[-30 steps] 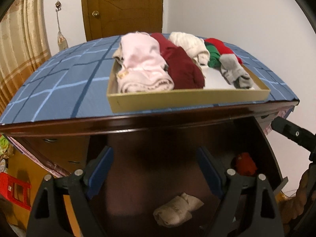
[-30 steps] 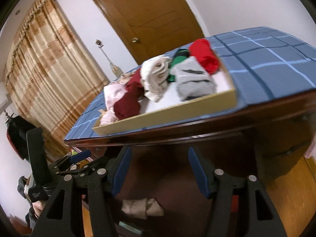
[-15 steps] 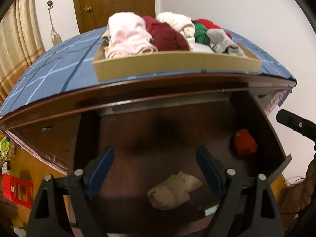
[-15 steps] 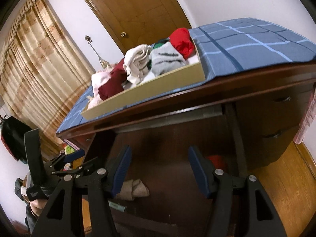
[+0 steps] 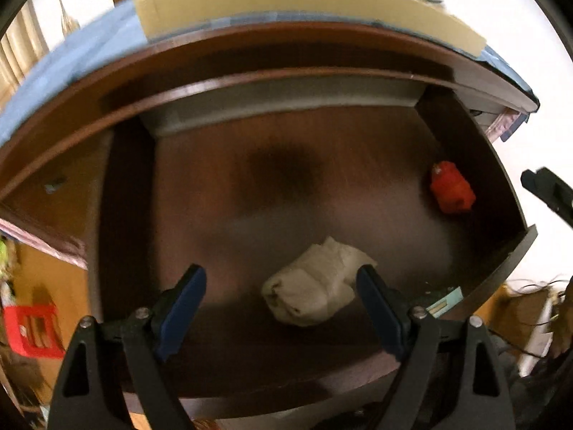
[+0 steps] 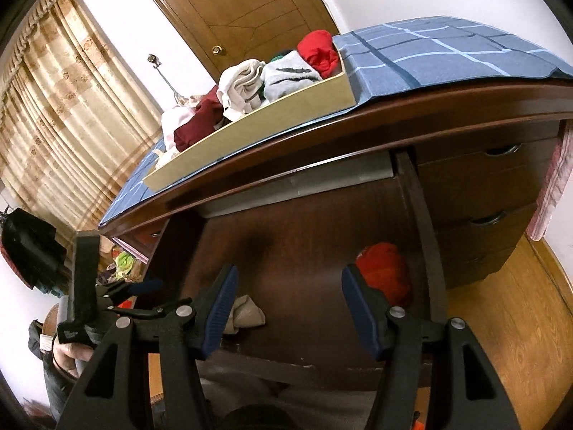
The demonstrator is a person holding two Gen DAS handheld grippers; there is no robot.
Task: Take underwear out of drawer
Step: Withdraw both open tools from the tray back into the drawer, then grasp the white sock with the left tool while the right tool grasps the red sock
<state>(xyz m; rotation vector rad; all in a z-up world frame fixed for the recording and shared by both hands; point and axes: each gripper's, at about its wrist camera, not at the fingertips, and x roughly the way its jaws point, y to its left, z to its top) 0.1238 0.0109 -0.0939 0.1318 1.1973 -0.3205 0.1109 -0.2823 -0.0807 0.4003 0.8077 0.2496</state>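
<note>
1. Underwear, two pieces, inside the open drawer: a cream folded bundle lying loose and rumpled near the drawer's front edge, and a red-orange bundle against the drawer's right wall
2. Left gripper hovering over the drawer, blue-padded fingers spread wide, pressing on nothing; cream bundle seen between the tips, close to the right-hand pad, contact not clear
3. Right gripper above the drawer's front edge, jaws partly apart and empty; red-orange bundle just beyond its right finger, cream bundle half hidden behind its left finger
4. Shown only from the right wrist: cardboard tray above the drawer on the blue checked cloth, holding folded white, grey, red, maroon and pink clothes; wooden door; curtain; closed drawers with handles right of the open drawer
5. From the left wrist: tray wall blurred at the top, clothes above it cut off; drawer floor smeared, dark patch at its middle hard to read
</note>
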